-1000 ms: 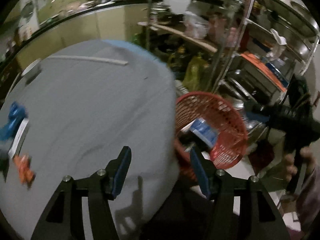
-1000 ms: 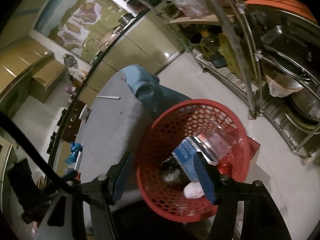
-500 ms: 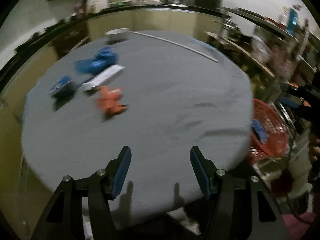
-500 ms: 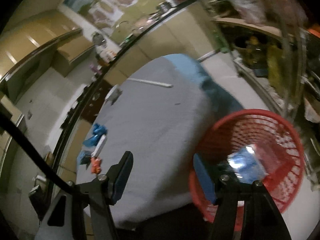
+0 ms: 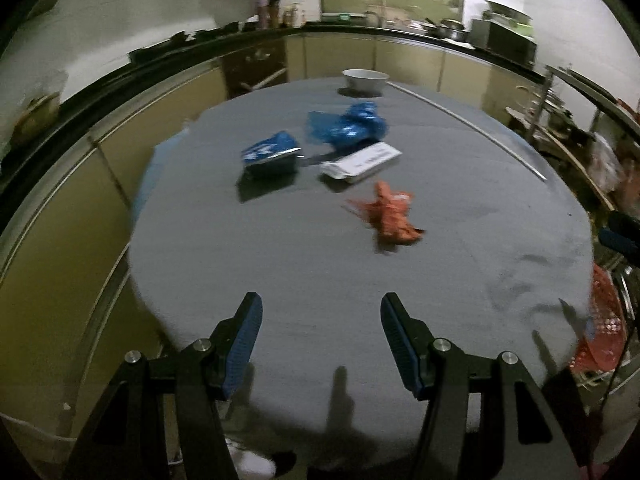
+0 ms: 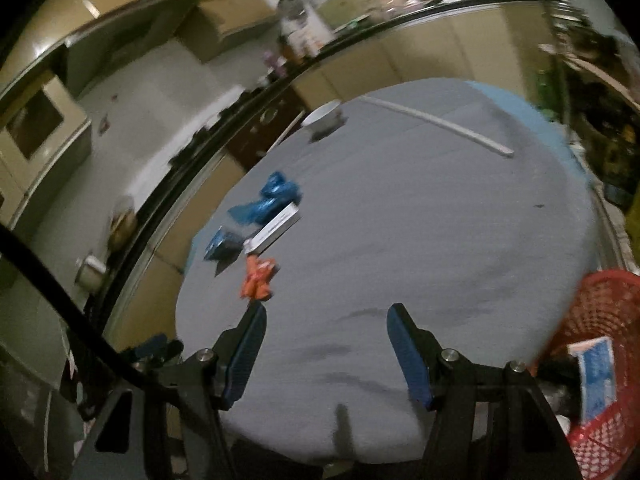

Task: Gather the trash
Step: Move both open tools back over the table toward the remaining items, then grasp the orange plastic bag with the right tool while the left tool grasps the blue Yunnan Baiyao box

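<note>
1. Left claw (image 5: 321, 330): jaws stood apart, nothing between the blue pads, poised above the near edge of the grey worktop (image 5: 460, 216).
2. Right claw (image 6: 326, 340): jaws likewise parted and empty, over the near part of the same worktop.
3. Orange crumpled wrapper (image 5: 388, 216): lay on the worktop ahead of the left claw, slightly right of its centre line, well apart from the pads. In the right wrist view it lay just beyond the left pad of the right claw, not touching.
4. White flat carton (image 5: 362, 162): lay just beyond the orange wrapper.
5. Blue foil pouch (image 5: 270, 154): lay left of the carton, near it.
6. Blue crumpled bag (image 5: 352, 128): lay behind the carton, touching or nearly so; exact contact unclear.
7. White bowl (image 5: 366, 80) and a long white strip (image 5: 464, 120): sat at the far side of the worktop.
8. Red mesh basket (image 6: 600, 320): stood beside the worktop at the right, holding a blue-and-white packet (image 6: 596, 372).
9. Change from 1 second earlier: both views then centred on the basket, with the trash at the left margin; both claws had since swung round to face the worktop. Jaw spacing was unchanged.
</note>
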